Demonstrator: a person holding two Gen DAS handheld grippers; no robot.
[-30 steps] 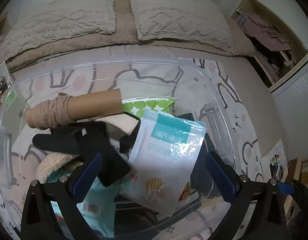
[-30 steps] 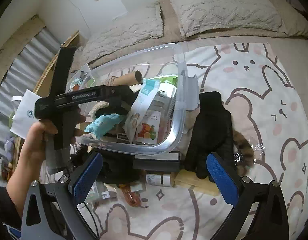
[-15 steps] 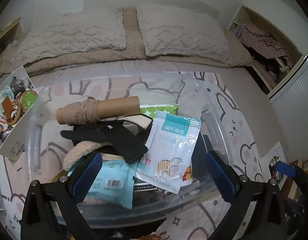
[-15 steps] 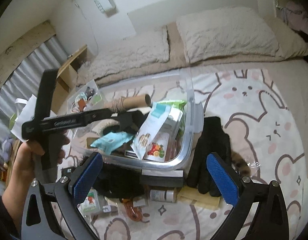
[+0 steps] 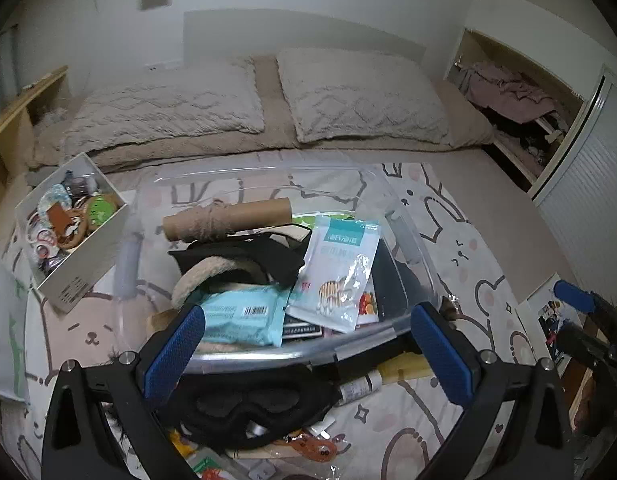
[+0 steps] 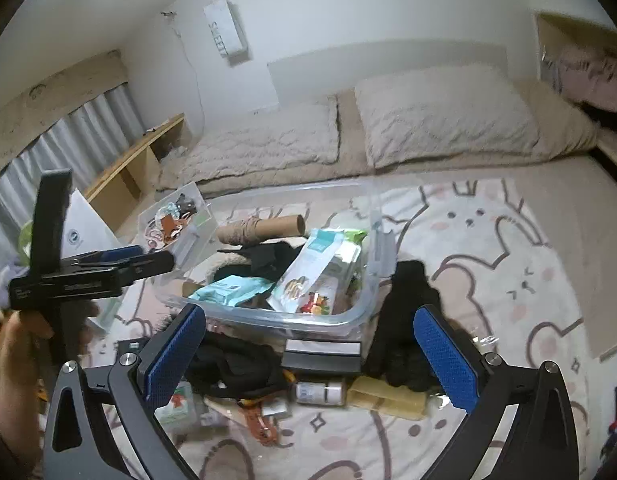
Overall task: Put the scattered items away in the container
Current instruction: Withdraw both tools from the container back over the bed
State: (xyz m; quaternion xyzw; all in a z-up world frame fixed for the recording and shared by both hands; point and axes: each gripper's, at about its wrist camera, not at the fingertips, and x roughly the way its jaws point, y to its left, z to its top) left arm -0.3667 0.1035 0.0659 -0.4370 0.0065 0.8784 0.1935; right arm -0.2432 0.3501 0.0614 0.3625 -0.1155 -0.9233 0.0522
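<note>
A clear plastic container (image 5: 392, 334) (image 6: 368, 304) sits on the rabbit-print bedspread. It holds a cardboard tube wound with twine (image 5: 228, 220), a teal packet (image 5: 240, 316), a white-and-teal pouch (image 5: 340, 272) and dark fabric. My left gripper (image 5: 306, 352) hangs open and empty above the container's near rim. In the right wrist view a hand holds the left gripper (image 6: 156, 258) left of the container. My right gripper (image 6: 308, 352) is open and empty over loose items. These are black gloves (image 6: 408, 320), a black sleep mask (image 5: 248, 404), a small bottle (image 6: 320, 392), a yellow block (image 6: 384, 400) and an orange clip (image 6: 256, 424).
A white box of trinkets (image 5: 80, 256) stands left of the container. A dark flat box (image 6: 324, 354) lies against the container's near side. Two pillows (image 5: 360, 100) lie at the head of the bed. A wooden shelf (image 6: 136, 164) and an open closet (image 5: 520, 108) flank the bed.
Both grippers have pulled up and back from the container, so more of the bed shows. The left gripper has left the container's inside and stays empty.
</note>
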